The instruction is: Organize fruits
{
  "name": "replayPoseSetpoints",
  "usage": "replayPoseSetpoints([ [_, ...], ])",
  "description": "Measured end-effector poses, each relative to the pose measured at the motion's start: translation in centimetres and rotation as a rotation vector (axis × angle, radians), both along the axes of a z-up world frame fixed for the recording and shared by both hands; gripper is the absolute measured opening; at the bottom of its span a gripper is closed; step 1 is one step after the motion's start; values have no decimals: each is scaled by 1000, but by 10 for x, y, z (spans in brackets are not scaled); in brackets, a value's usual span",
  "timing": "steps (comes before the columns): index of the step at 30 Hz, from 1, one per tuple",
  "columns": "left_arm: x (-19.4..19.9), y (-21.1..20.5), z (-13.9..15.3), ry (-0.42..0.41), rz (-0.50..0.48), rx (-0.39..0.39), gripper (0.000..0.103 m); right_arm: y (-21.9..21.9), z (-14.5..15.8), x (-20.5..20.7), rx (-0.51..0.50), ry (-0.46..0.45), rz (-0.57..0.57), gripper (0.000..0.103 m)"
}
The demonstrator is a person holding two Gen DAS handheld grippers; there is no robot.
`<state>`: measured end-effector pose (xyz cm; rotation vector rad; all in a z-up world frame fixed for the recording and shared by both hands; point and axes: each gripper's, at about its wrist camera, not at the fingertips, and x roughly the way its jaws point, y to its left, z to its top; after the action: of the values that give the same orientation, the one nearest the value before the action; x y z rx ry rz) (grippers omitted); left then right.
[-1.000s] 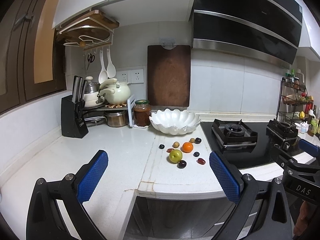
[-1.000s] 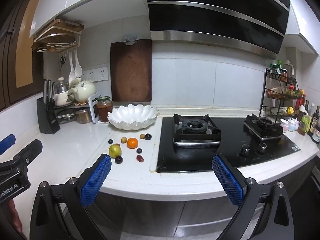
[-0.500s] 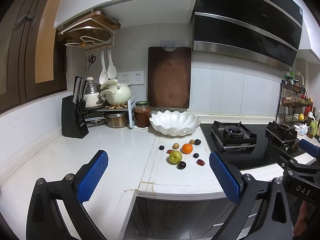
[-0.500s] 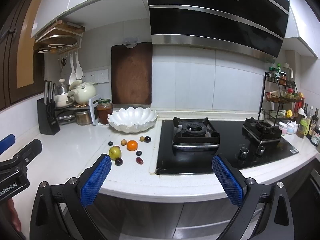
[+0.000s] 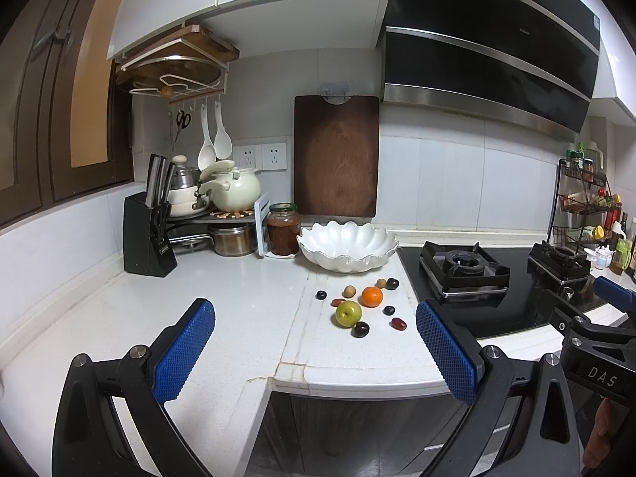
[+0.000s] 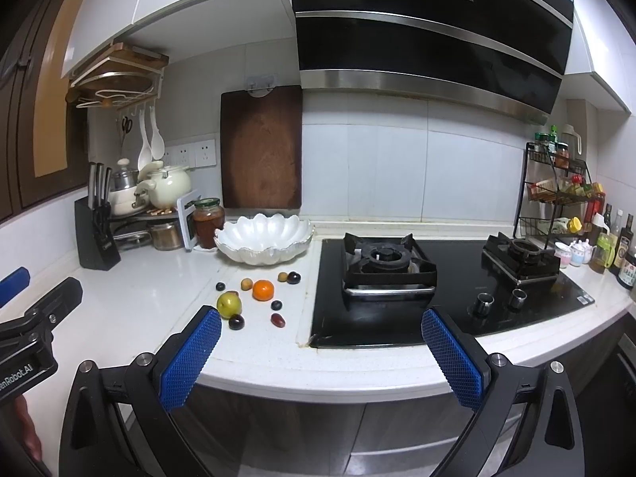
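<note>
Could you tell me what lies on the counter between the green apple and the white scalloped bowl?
In the left wrist view, between the green apple and the white scalloped bowl lie a small tan fruit, a small reddish fruit and, slightly right, the orange.

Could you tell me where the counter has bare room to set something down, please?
Bare counter lies between the knife block and the scattered fruits, and along the front edge below them. It is crowded between the white bowl and the stove, and around the jar.

Fruits (image 5: 359,306) on counter (image 5: 238,302) before bowl (image 5: 348,244), stove (image 5: 465,268) to the right, jar (image 5: 283,229) left of bowl.
</note>
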<state>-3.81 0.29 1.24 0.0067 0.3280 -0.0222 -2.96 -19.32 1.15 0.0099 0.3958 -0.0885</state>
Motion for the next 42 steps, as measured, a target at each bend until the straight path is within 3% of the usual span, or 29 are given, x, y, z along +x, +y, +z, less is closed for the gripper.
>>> replayPoseSetpoints([
  [22, 9, -2, 0, 16, -5, 7, 103, 1, 1, 9, 9, 17, -1, 102],
  [42, 67, -16, -32, 146, -54, 27, 101, -4, -30, 60, 29, 80, 30, 102],
])
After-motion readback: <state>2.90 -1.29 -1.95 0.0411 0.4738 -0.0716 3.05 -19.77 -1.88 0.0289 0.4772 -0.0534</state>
